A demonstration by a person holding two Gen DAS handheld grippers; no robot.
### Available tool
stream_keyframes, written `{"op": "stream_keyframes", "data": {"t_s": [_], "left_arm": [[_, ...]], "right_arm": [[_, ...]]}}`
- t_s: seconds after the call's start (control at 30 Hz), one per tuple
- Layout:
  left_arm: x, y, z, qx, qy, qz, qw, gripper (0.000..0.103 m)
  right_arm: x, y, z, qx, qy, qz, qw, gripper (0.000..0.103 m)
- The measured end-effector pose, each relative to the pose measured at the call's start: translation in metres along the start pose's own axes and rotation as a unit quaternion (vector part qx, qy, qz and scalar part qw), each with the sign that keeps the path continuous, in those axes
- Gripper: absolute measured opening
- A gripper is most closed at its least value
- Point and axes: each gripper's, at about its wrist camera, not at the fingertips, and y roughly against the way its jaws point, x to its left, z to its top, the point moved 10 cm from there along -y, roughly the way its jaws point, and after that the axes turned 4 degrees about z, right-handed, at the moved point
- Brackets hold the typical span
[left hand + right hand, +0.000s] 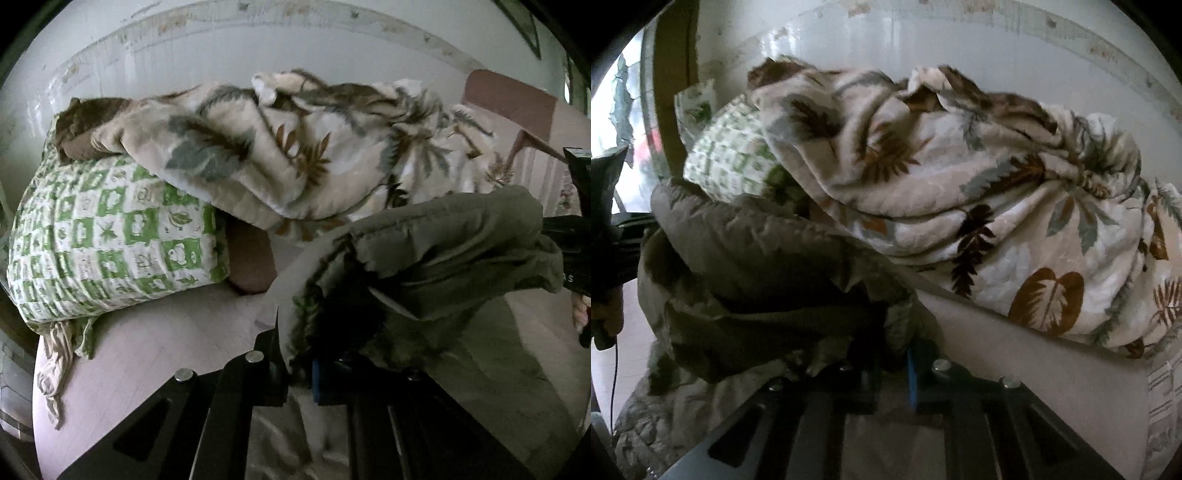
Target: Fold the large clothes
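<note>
An olive-green padded garment (pixel 454 254) hangs between my two grippers above the bed. My left gripper (pixel 301 373) is shut on one edge of it; cloth covers the fingertips. My right gripper (pixel 890 369) is shut on another edge of the same garment (pixel 757 266), which bunches in front of the jaws. The right gripper's body (pixel 576 229) shows at the right edge of the left wrist view, and the left one (pixel 609 206) at the left edge of the right wrist view.
A crumpled leaf-print blanket (pixel 295 155) (pixel 979 206) lies at the back of the pale bed (pixel 147 343), against the white wall. A green-and-white checked pillow (pixel 103 236) (pixel 727 158) lies to its left. A brown headboard (pixel 509 99) stands at the right.
</note>
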Motion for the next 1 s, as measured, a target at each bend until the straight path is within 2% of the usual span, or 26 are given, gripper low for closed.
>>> {"op": "stream_keyframes", "data": {"t_s": [0.2, 0.4, 0.57, 0.7, 0.8, 0.97, 1.0], "left_arm": [[-0.016, 0.054, -0.041, -0.013, -0.026, -0.007, 0.9995, 0.009], [-0.037, 0.092, -0.104, -0.014, -0.044, -0.017, 0.9988, 0.009], [-0.057, 0.104, -0.155, -0.009, -0.054, -0.020, 0.9983, 0.009], [-0.068, 0.095, -0.197, 0.012, -0.050, -0.024, 0.9984, 0.009], [-0.068, 0.074, -0.227, 0.034, -0.035, -0.020, 0.9986, 0.009], [-0.064, 0.050, -0.253, 0.054, 0.004, -0.024, 0.9982, 0.010], [-0.062, 0.051, -0.254, 0.052, 0.013, -0.024, 0.9983, 0.013]], "right_arm": [[0.029, 0.050, -0.018, -0.007, 0.019, 0.016, 1.000, 0.011], [0.063, 0.091, -0.067, 0.000, 0.036, 0.046, 0.998, 0.011], [0.084, 0.104, -0.112, 0.014, 0.028, 0.074, 0.997, 0.011], [0.095, 0.092, -0.155, 0.039, 0.025, 0.082, 0.996, 0.011], [0.094, 0.075, -0.179, 0.061, 0.018, 0.082, 0.995, 0.011], [0.093, 0.034, -0.214, 0.100, 0.017, 0.069, 0.992, 0.011], [0.093, 0.028, -0.218, 0.104, 0.015, 0.069, 0.992, 0.011]]}}
